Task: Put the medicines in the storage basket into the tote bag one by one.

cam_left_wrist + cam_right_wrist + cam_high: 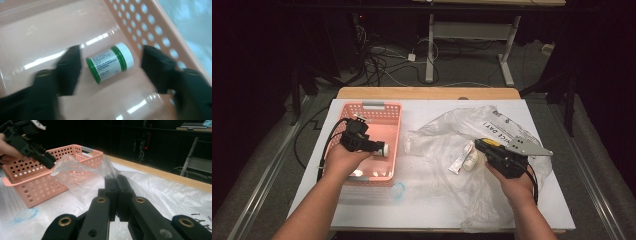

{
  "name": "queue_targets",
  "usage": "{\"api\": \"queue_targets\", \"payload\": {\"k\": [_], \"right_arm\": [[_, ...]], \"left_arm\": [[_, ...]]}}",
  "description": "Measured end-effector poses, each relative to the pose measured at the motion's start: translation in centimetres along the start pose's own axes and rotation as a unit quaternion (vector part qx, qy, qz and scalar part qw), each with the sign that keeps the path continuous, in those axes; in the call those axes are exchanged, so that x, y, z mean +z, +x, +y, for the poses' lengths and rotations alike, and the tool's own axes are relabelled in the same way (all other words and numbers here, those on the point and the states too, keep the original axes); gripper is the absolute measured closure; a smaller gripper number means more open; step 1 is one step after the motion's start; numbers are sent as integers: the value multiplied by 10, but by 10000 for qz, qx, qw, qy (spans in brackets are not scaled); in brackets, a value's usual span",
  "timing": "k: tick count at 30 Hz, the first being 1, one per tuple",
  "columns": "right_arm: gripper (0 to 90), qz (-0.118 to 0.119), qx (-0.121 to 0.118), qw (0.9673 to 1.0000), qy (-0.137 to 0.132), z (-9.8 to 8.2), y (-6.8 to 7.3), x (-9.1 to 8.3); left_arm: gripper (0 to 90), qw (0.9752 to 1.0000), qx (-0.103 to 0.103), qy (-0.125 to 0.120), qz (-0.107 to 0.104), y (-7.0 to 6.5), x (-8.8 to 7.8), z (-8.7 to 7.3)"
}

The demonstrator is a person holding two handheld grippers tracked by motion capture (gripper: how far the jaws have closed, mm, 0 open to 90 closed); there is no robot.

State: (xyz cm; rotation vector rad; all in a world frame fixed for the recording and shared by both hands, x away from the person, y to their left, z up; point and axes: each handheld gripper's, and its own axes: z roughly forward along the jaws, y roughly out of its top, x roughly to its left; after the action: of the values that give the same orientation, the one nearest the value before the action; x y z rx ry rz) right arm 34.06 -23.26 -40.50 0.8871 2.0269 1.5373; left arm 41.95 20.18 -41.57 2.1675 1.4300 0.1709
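A small bottle (110, 65) with a white cap, a green band and a printed label lies on its side on the floor of the pink perforated basket (394, 125). My left gripper (112, 56) is open over the basket, one jaw on each side of the bottle, neither touching it. From above, the left gripper (373, 147) and the bottle (383, 149) sit over the basket's right half. My right gripper (116, 178) is shut on a fold of the clear plastic bag (75, 177), lifting the film. In the high view the right gripper (478, 144) reaches over the bag (447, 130).
A white and red tube (460, 159) and a small white bottle (471, 160) lie in the bag by the right gripper's tip. A blue-rimmed round thing (398, 191) lies on the white tabletop in front of the basket. Dark floor and cables lie beyond the far wooden edge.
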Motion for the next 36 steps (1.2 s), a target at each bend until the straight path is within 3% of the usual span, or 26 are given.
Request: {"api": "queue_targets", "payload": {"k": [1, 6, 8, 13, 18, 28, 36], "right_arm": [[897, 12, -24, 10000, 6, 0, 0, 1], [897, 12, -9, 10000, 13, 0, 0, 0], [897, -2, 14, 10000, 0, 0, -1, -1], [897, -26, 37, 10000, -58, 0, -4, -4], [897, -17, 16, 10000, -52, 0, -4, -4], [897, -22, 14, 10000, -44, 0, -3, -4], [897, -25, 10, 10000, -41, 0, -3, -3]], "left_arm": [[131, 9999, -143, 3, 18, 1, 5, 3], [127, 9978, -660, 91, 24, 6, 34, 16], [127, 9969, -726, 311, 39, 7, 45, 20], [156, 9945, -858, 597, 88, 7, 59, 21], [332, 9951, -819, 509, 209, 10, 59, 23], [349, 9958, -672, 467, 422, 13, 57, 21], [350, 9966, -612, 442, 327, 11, 53, 19]]}}
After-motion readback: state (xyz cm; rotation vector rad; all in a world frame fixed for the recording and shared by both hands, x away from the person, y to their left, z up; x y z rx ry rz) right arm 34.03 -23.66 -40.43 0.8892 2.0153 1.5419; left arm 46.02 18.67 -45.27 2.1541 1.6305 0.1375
